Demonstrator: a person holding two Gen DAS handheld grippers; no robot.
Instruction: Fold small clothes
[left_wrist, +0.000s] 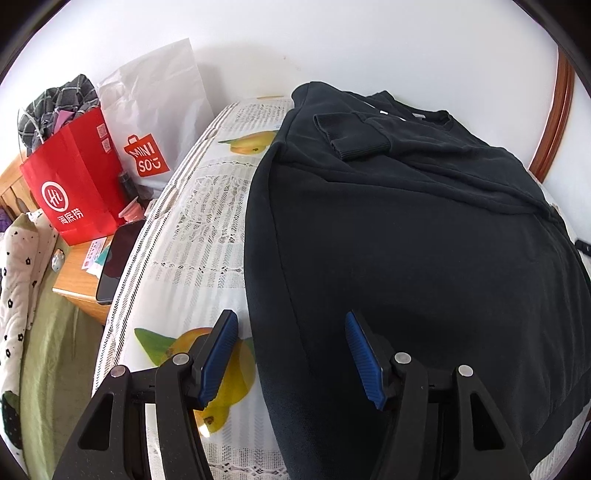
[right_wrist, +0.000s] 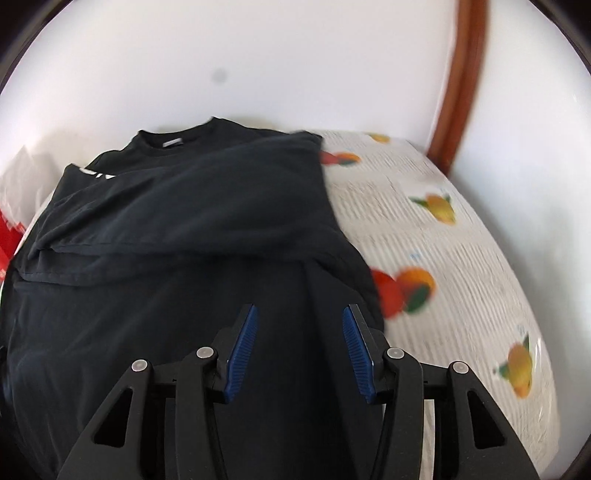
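1. first, the left wrist view: the left gripper (left_wrist: 291, 354) hangs with its jaws apart and nothing between them, its blue pads (left_wrist: 221, 358) clear of any cloth.
2. directly ahead of it and to its right lies the black sweatshirt (left_wrist: 406, 240), spread flat on the fruit-print tablecloth (left_wrist: 192, 229); one cuffed sleeve (left_wrist: 351, 136) is folded across the chest at the far end, near the neckline.
3. the garment's left edge runs just ahead of the gap between the jaws (the left finger is over bare tablecloth, the right one over the black fabric); whether either touches the surface cannot be told.
4. far off to the gripper's left stand a red paper bag (left_wrist: 74, 184) and a white shopping bag (left_wrist: 159, 122) on a wooden side table (left_wrist: 74, 280), with a dark phone (left_wrist: 118, 258) lying at its near edge.
5. next, the right wrist view (somewhat blurred): the right gripper (right_wrist: 299, 354) is also released, jaws parted and gripping nothing, over the lower body of the sweatshirt (right_wrist: 147, 277).
6. ahead of it a folded-over sleeve panel (right_wrist: 221, 206) lies across the upper part of the garment, with the collar and its small label at the far end.
7. to this gripper's right the tablecloth (right_wrist: 461, 258) lies bare, and beyond it a brown wooden frame (right_wrist: 458, 92) rises against the white wall.
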